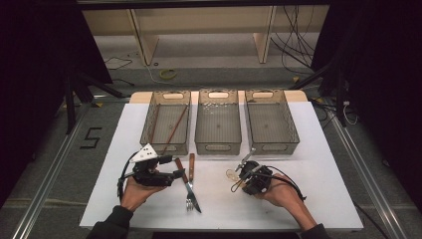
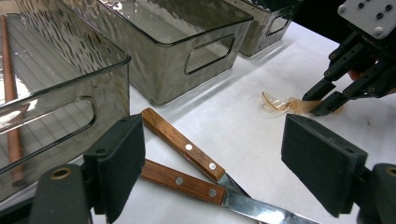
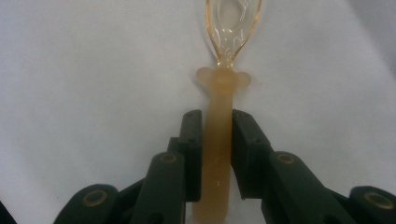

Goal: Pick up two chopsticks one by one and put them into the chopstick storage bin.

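An amber plastic spoon [image 1: 230,175] [image 2: 275,101] lies on the white table [image 1: 298,199], its clear bowl [image 3: 232,23] pointing away from my right gripper [image 1: 239,177] [image 3: 217,126]. That gripper is shut on the spoon's handle, one pad pressed against each side. My left gripper [image 1: 173,167] [image 2: 219,158] stands open and holds nothing. Its wide pads [image 2: 116,168] hover over the wooden handles of a knife [image 1: 180,169] [image 2: 180,182] and a fork [image 1: 191,167] [image 2: 182,144], which lie crossed on the table.
Three translucent grey bins stand in a row at the back: left [image 1: 165,147], middle [image 1: 218,146], right [image 1: 272,145]. The left bin holds brown sticks [image 1: 174,127] [image 2: 10,93]. A hand grips each gripper from the near edge.
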Demonstrator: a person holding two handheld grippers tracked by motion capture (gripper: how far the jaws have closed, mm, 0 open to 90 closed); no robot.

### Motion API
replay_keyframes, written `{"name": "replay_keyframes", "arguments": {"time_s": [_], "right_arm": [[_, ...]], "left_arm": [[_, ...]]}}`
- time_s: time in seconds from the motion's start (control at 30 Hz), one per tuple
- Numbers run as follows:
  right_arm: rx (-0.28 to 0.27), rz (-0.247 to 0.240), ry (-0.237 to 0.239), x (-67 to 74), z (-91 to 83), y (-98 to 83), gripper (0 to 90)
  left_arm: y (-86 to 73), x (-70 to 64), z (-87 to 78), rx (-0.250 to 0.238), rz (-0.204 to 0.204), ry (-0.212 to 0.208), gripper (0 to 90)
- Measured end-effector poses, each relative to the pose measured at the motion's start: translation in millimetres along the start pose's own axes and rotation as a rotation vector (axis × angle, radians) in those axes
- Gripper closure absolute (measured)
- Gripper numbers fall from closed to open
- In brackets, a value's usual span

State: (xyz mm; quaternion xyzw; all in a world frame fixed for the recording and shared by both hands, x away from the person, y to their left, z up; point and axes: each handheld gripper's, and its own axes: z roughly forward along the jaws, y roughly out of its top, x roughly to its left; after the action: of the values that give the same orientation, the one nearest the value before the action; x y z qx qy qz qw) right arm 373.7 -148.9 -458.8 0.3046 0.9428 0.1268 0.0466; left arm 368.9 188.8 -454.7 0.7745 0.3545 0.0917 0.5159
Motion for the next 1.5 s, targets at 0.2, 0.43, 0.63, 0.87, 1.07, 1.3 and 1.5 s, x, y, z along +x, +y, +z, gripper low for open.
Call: {"name": "replay_keyframes", "arguments": {"time_s": [0.2,0.43,0.63,0.87,1.07,1.3,1.5], "right_arm": [[-0.002,-0.006,0.001,0.2,-0.4,-0.2,76.9],[-0.013,-0.015,0.003,-0.2,-3.7,-0.9,77.3],[-0.040,-0.011,0.003,-1.5,-10.5,-1.6,77.3],[-0.071,-0.004,-0.001,-4.8,-18.5,-2.5,77.3],[-0.077,-0.004,0.002,-6.1,-18.9,-2.9,77.2],[-0.086,-0.001,0.001,-7.9,-19.7,-3.7,77.2],[-0.104,0.001,0.002,-11.2,-21.9,-5.8,77.2]], "left_arm": [[-1.0,-0.5,0.0,0.002,-0.001,0.001,21.4],[-2.1,1.5,-1.8,-0.005,-0.003,0.002,21.6],[-2.7,1.4,-2.8,-0.013,-0.007,0.002,21.5],[-3.7,2.0,-3.5,-0.012,-0.002,0.003,21.5],[-4.0,1.9,-3.8,-0.016,-0.006,0.004,21.4],[-3.3,1.9,-4.2,-0.024,-0.010,0.005,21.4],[-1.3,1.8,-3.3,-0.031,-0.010,0.010,21.4]]}}
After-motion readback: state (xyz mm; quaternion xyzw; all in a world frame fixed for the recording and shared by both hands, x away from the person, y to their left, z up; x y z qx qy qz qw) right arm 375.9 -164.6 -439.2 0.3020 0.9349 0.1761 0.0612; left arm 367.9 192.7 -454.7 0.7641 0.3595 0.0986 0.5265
